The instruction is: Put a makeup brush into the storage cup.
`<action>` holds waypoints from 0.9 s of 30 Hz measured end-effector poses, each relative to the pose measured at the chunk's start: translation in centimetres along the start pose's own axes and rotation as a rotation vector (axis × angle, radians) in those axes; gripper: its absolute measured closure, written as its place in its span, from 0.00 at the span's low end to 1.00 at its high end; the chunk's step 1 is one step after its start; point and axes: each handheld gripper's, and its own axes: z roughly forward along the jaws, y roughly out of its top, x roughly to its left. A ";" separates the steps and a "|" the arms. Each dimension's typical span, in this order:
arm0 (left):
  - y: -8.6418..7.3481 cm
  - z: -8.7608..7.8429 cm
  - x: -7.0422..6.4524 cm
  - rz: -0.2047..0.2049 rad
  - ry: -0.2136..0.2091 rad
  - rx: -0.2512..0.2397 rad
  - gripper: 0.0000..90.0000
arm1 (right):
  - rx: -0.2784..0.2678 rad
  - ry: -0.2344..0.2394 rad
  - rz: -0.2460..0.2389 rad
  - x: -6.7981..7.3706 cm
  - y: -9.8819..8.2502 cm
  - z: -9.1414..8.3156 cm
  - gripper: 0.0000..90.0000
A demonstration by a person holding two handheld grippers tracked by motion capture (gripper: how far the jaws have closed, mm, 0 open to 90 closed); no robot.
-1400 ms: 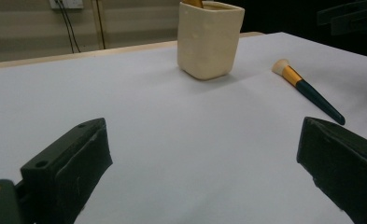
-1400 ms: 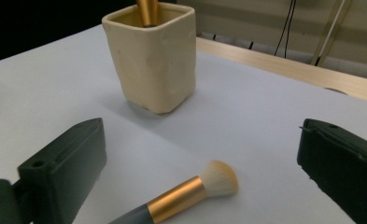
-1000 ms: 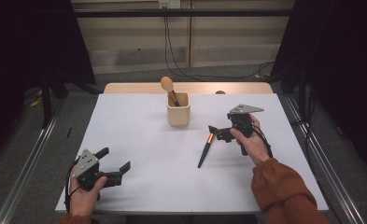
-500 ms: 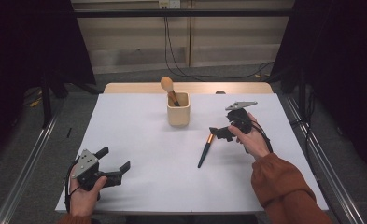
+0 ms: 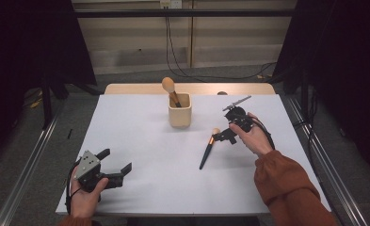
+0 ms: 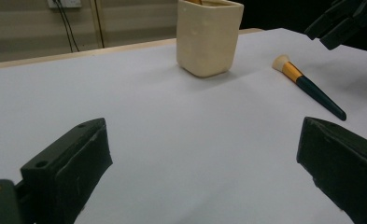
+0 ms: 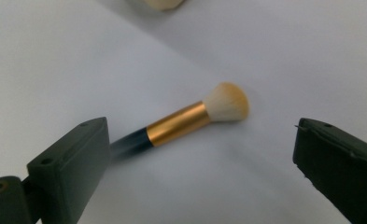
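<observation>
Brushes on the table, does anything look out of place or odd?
One brush lies flat on the table, apart from the cup where the other brush stands. The open right gripper hovers over its bristle end. Nothing looks spilled or damaged.

Most of the white counter (image 5: 140,141) lies bare, so the whole left half of the frame and the lower middle give open passage. The cream holder (image 5: 179,110) stands upper centre, with a round-headed brush (image 5: 169,87) leaning out of it to the upper left. A makeup brush (image 5: 209,149) lies flat right of centre, between the wide-apart jaws of the right tongs (image 5: 223,135). The left tongs (image 5: 114,162), also agape, occupy the lower left.
</observation>
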 end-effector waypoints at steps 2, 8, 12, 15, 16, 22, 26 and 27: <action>0.0 0.0 0.0 0.002 0.000 0.000 0.03 | 0.081 0.047 0.004 0.0 0.1 0.2 0.05; 0.0 0.0 0.0 0.002 0.000 0.001 0.03 | 0.158 0.040 0.014 0.1 0.1 0.6 0.05; 0.0 0.0 0.0 0.005 -0.002 0.004 0.03 | 0.214 0.061 0.009 0.2 0.3 0.9 0.05; 0.0 0.1 -0.1 0.009 -0.007 0.006 0.03 | 0.257 0.071 0.007 0.3 0.5 1.1 0.06; 0.0 0.1 -0.1 0.009 -0.007 0.005 0.03 | 0.272 0.066 0.003 0.4 0.6 1.2 0.06; 0.0 0.0 0.0 0.015 -0.006 0.006 0.03 | 0.325 0.035 0.016 0.7 1.2 1.6 0.05; 0.0 0.0 0.0 0.018 -0.004 0.003 0.03 | 0.364 0.040 0.039 1.0 1.5 2.1 0.05; 0.0 0.0 0.0 0.019 -0.005 0.006 0.03 | 0.373 0.039 0.045 1.1 1.6 2.1 0.05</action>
